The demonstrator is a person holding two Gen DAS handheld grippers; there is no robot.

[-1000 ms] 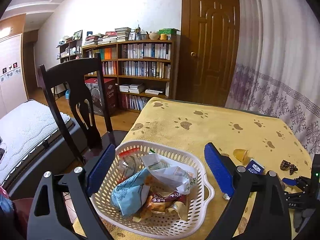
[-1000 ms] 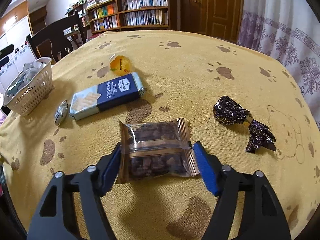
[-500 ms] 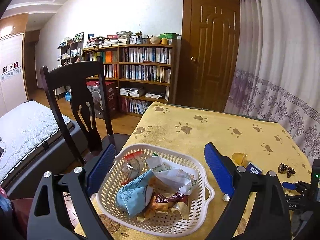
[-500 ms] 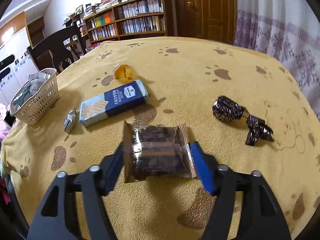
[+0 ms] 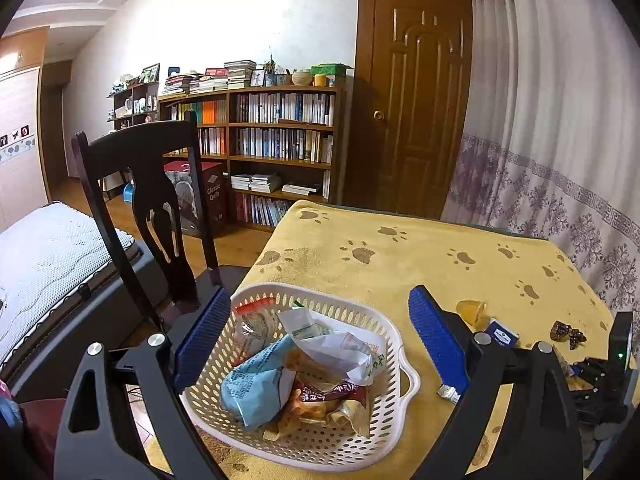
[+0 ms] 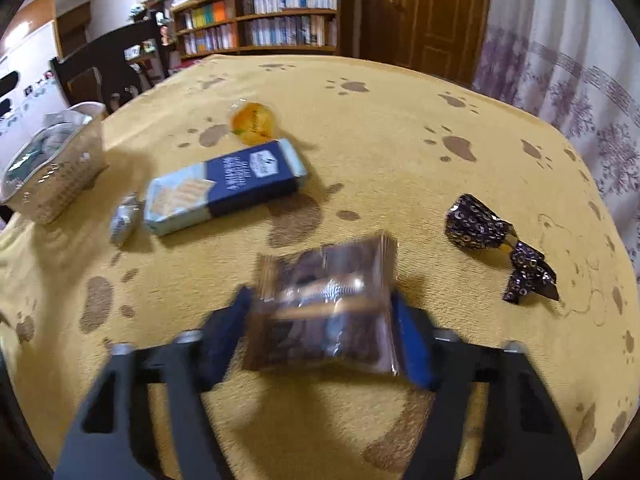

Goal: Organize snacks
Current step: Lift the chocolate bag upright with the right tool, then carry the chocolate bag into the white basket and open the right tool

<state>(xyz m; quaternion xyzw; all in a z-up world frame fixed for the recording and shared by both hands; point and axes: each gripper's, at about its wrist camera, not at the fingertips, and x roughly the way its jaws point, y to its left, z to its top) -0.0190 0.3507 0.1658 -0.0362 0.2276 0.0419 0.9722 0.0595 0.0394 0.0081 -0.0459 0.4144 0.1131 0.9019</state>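
Crinkly brown plastic wraps the snack packet (image 6: 324,308), pinched by its two side edges in the right gripper (image 6: 322,332), above the yellow paw-print tablecloth (image 6: 380,120). It looks light, soft and slippery, so its sealed edges likely offer the firmest hold. The left gripper (image 5: 320,344) hangs released, straddling the white basket (image 5: 394,364) of snacks.

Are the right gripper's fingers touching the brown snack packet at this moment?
Touching. In the right wrist view both blue fingers press against the sides of the brown snack packet, no gap showing despite motion blur.
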